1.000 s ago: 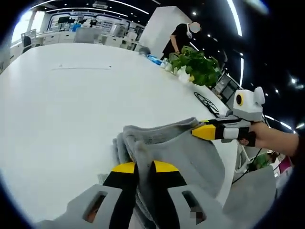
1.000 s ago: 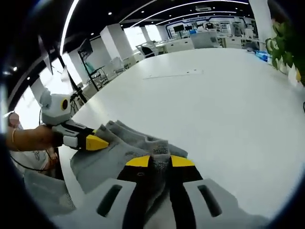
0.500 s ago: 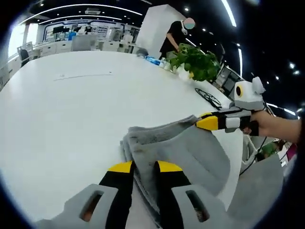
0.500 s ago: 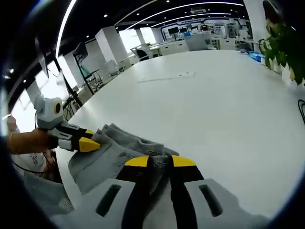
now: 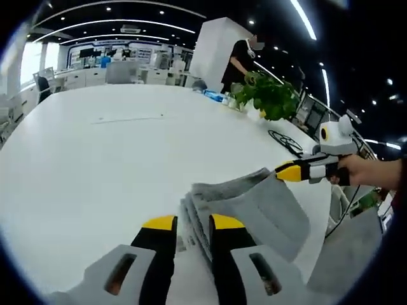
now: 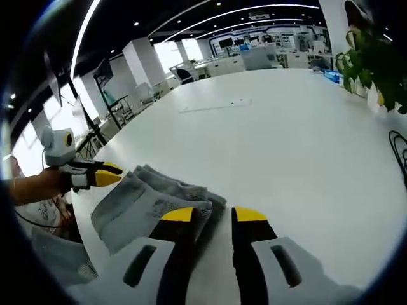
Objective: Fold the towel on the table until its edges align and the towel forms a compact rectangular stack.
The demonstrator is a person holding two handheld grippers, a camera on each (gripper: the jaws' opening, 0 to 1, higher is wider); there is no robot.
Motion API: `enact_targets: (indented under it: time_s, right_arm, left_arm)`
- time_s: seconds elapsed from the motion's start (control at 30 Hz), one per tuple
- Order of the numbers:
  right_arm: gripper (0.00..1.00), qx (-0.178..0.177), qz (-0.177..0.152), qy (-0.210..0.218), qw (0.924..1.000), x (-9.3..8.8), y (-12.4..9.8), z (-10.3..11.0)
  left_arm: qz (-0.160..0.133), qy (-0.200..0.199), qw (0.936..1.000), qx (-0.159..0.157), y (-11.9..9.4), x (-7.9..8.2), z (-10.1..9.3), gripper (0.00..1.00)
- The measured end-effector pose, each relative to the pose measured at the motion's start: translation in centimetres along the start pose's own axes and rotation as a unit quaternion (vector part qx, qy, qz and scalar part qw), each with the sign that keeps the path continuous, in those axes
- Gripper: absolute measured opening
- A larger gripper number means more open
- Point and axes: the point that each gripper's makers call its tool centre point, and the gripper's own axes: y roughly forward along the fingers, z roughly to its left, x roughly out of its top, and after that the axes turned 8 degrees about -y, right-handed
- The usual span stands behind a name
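The grey towel (image 5: 254, 206) lies folded in several layers on the white table (image 5: 95, 165), near its edge. My left gripper (image 5: 193, 222) stands open, its yellow-tipped jaws either side of the towel's stacked folded edge, not pinching it. In the left gripper view my right gripper (image 5: 283, 171) comes in from the right, its tip just off the towel's far corner. In the right gripper view the towel (image 6: 149, 200) lies left of centre. My right gripper (image 6: 214, 215) is open, the towel's edge by its left jaw. The left gripper (image 6: 117, 168) sits at the towel's left, apart from it.
A leafy plant (image 5: 267, 95) and a black cable (image 5: 286, 141) stand near the table's right edge, a person (image 5: 241, 57) behind them. A thin strip (image 5: 127, 119) lies far out on the table. A hand (image 5: 369, 173) holds the right gripper.
Both grippers have opened and let go of the towel, which now lies flat on the table. Both have drawn back a little from its corners.
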Motion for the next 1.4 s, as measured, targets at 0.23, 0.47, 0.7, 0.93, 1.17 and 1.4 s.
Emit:
enact_targets:
  time_s: [0.23, 0.47, 0.7, 0.93, 1.17, 1.4]
  right_arm:
    - [0.28, 0.019, 0.012, -0.051, 0.9985, -0.7, -1.1, 0.4]
    - [0.30, 0.060, 0.025, -0.089, 0.9939, -2.3, -2.3, 2.4]
    - [0.31, 0.084, 0.033, -0.115, 0.9892, -3.3, -3.3, 3.7]
    - [0.33, 0.102, 0.046, -0.165, 0.9798, -4.6, -4.6, 5.8]
    - [0.35, 0.109, 0.060, -0.247, 0.9611, -5.4, -5.3, 7.1]
    - [0.36, 0.124, 0.064, -0.277, 0.9507, -6.2, -5.4, 8.8]
  left_arm:
    - [0.014, 0.073, 0.9971, -0.018, -1.3, -0.4, -1.8, 0.26]
    - [0.042, 0.183, 0.9805, -0.060, -1.5, -1.0, -4.4, 0.31]
    - [0.075, 0.294, 0.9478, -0.096, -2.2, -2.6, -6.8, 0.33]
    - [0.090, 0.320, 0.9355, -0.119, -3.7, -4.9, -8.4, 0.34]
    - [0.112, 0.318, 0.9342, -0.116, -4.4, -6.4, -7.8, 0.35]
    - [0.125, 0.330, 0.9297, -0.105, -4.3, -7.5, -6.7, 0.35]
